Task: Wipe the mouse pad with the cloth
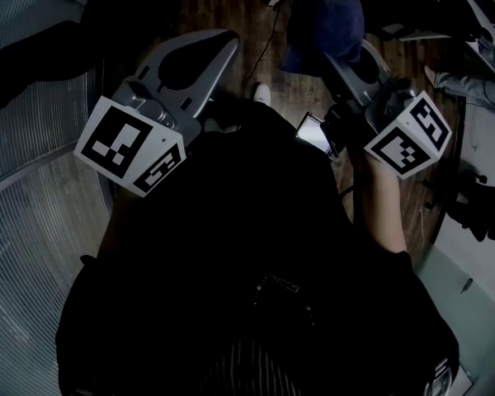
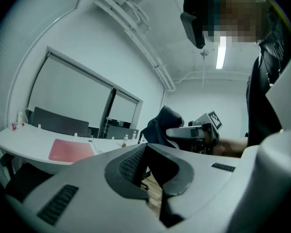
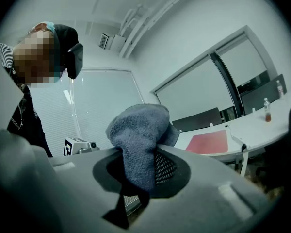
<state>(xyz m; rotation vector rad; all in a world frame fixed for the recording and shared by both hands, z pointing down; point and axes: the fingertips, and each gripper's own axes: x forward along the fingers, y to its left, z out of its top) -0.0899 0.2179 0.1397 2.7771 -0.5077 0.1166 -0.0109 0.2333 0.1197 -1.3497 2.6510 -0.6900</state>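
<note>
White room. A curved table (image 2: 19,142) carries the pink mouse pad (image 2: 70,150) near its front edge, well apart from me. My right claw (image 3: 141,155) pinches the grey cloth (image 3: 136,127), ready for wiping. My left claw (image 2: 146,147) is clenched and empty.

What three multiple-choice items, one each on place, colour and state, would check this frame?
1. Where does the mouse pad lie? A in a drawer; B on the white table; C on a shelf.
2. What colour is the mouse pad? A green; B yellow; C red.
3. How is the right gripper? A shut on the cloth; B open, empty; C shut on a sponge.
Answers: B, both gripper views show it on the table; C, it reads pinkish red; A, cloth bulges from between its jaws.
</note>
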